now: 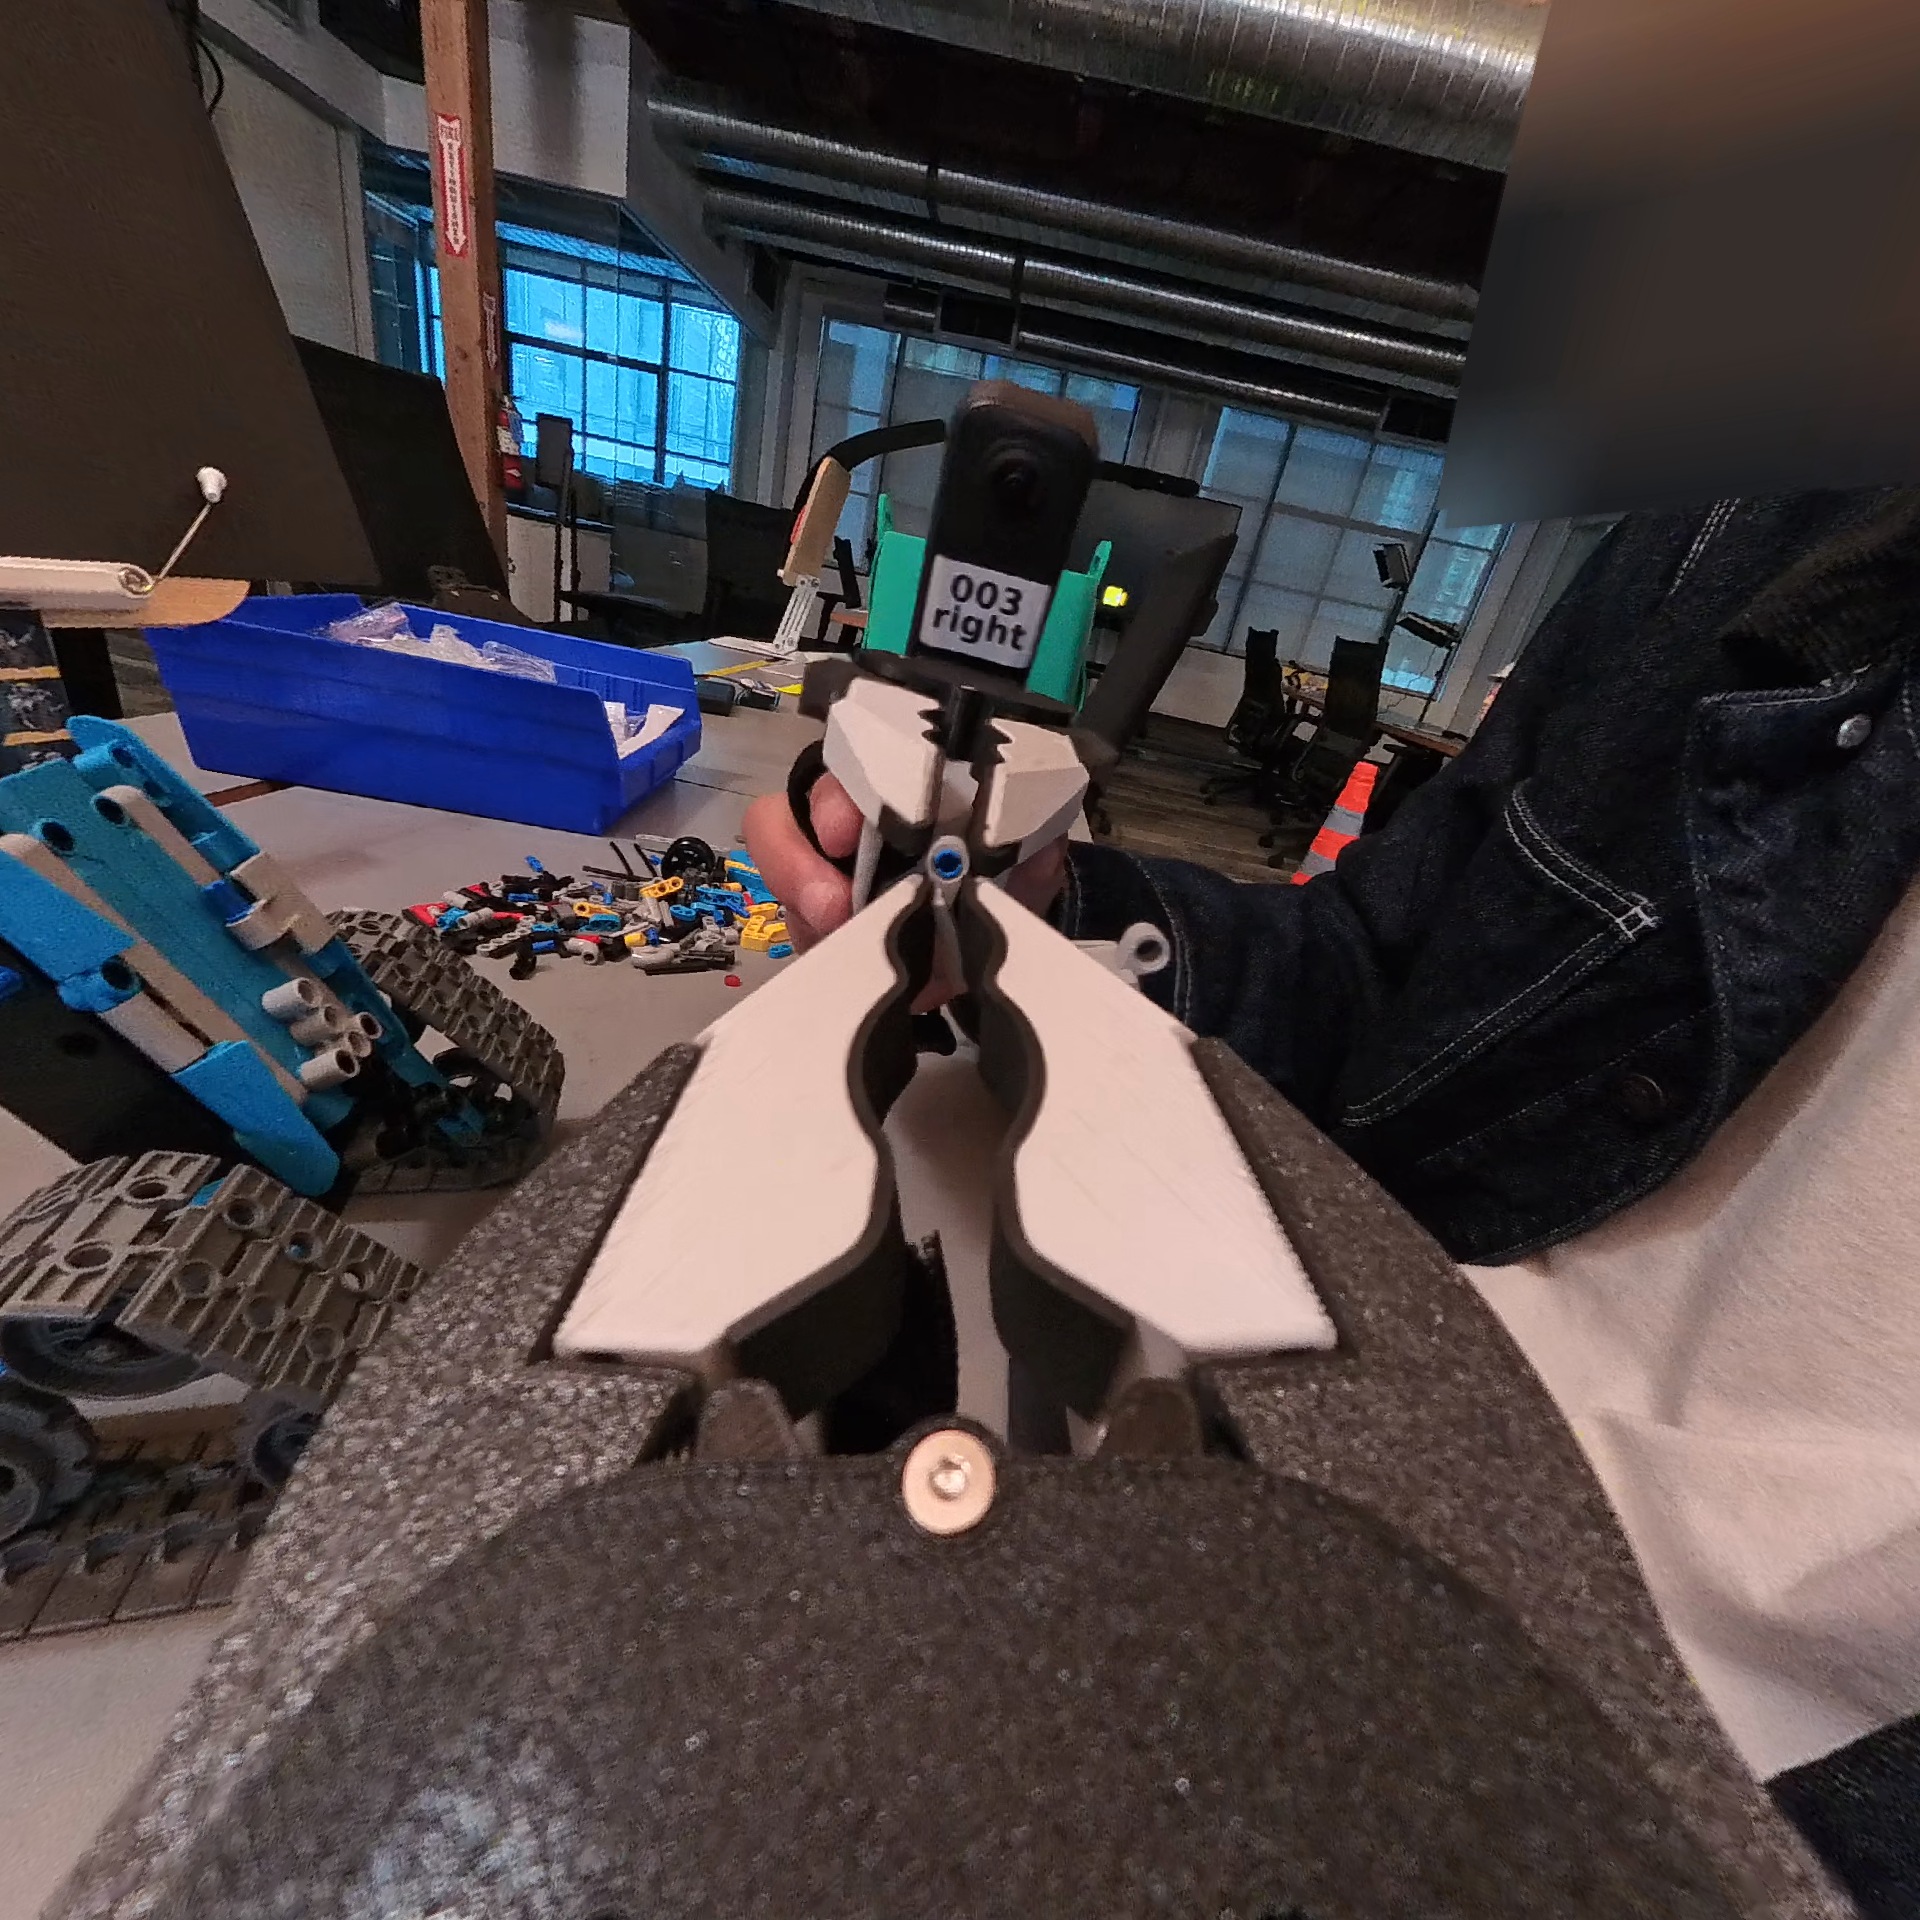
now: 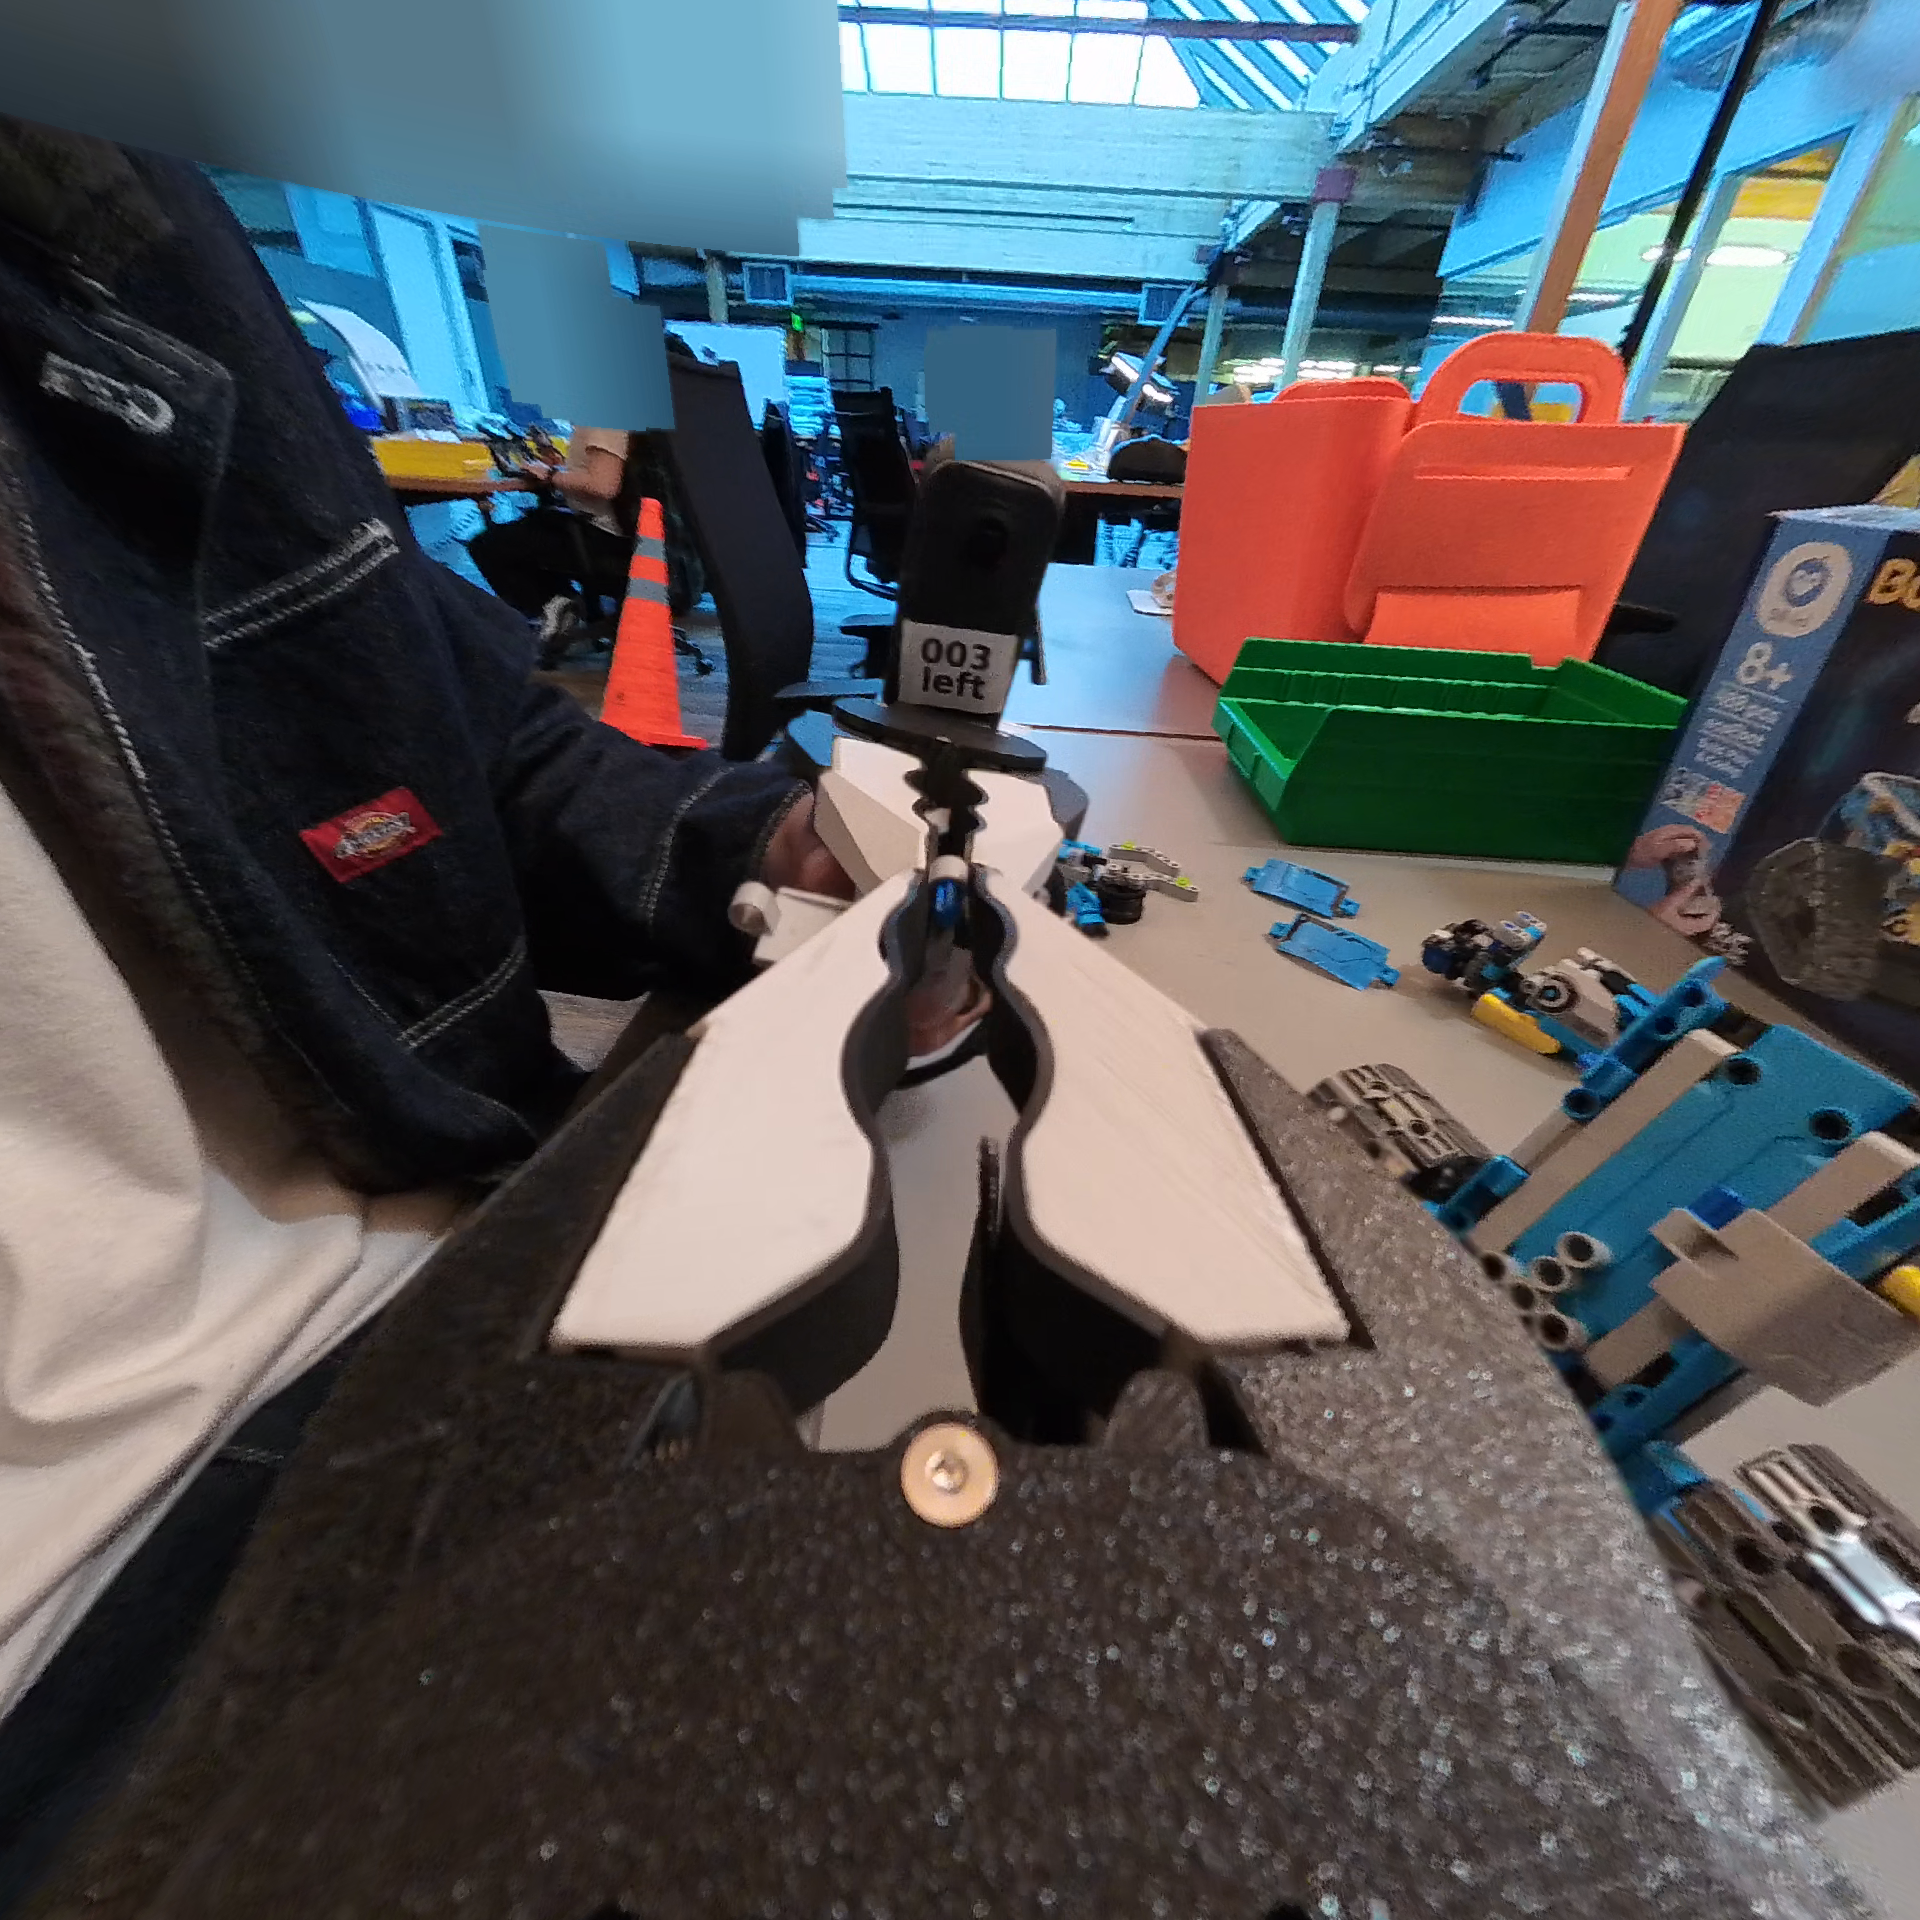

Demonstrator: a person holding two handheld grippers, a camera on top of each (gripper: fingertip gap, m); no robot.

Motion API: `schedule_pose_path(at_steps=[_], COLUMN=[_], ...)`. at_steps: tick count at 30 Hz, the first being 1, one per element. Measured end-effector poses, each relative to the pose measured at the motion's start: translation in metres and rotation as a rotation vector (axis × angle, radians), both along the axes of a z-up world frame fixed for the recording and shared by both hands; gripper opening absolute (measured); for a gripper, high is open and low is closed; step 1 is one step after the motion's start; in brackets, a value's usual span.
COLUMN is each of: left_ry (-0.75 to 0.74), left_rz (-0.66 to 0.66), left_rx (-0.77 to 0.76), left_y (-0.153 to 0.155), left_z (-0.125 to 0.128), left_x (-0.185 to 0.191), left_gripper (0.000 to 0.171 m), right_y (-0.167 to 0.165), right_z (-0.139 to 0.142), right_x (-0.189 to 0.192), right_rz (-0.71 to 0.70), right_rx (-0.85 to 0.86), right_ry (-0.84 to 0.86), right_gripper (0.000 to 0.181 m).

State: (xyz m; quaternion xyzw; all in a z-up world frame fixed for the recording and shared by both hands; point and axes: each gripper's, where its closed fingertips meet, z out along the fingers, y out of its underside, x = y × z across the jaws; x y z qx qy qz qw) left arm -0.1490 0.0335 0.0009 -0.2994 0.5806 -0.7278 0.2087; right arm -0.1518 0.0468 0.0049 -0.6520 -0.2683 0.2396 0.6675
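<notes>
My left gripper (image 1: pixel 940 896) and my right gripper (image 2: pixel 941 891) are held tip to tip above the grey table (image 1: pixel 623 1018). The left gripper is shut on a thin light-grey beam (image 1: pixel 951 935) with a blue pin (image 1: pixel 948 860) in its end hole. In the right wrist view the blue pin (image 2: pixel 943 899) sits between the right gripper's nearly closed fingertips, with the left gripper (image 2: pixel 948 844) just beyond it. In the left wrist view the right gripper (image 1: pixel 943 826) faces me, with a hand behind it. How far the pin sits in the beam is hidden.
A blue and grey tracked vehicle model (image 1: pixel 156 987) (image 2: pixel 1714 1195) stands beside the grippers. Several loose pieces (image 1: pixel 623 914), a blue bin (image 1: pixel 416 717), a green bin (image 2: pixel 1455 758), an orange bag (image 2: pixel 1403 520), a kit box (image 2: pixel 1818 779) and blue panels (image 2: pixel 1320 925) are on the table. A person in a denim jacket (image 1: pixel 1558 935) is close. The tips of both grippers are at nearly the same place.
</notes>
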Motion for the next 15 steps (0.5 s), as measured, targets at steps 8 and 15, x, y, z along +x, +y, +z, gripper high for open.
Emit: schedule_pose_path(at_steps=[8,15], left_ry=[-0.02,-0.03], left_rz=[-0.001,-0.005], left_rx=[-0.005,-0.001], left_y=[0.0,-0.0018], left_z=[0.0026,0.0024], left_x=[-0.0019,-0.0026], left_gripper=[0.002,0.002], right_y=[-0.0025,-0.0037], right_z=[0.002,0.0017], right_x=[-0.0013,-0.0031], right_rz=[0.028,0.059], right_rx=[-0.007,-0.022], right_ry=[0.049,0.083], right_gripper=[0.004,0.003])
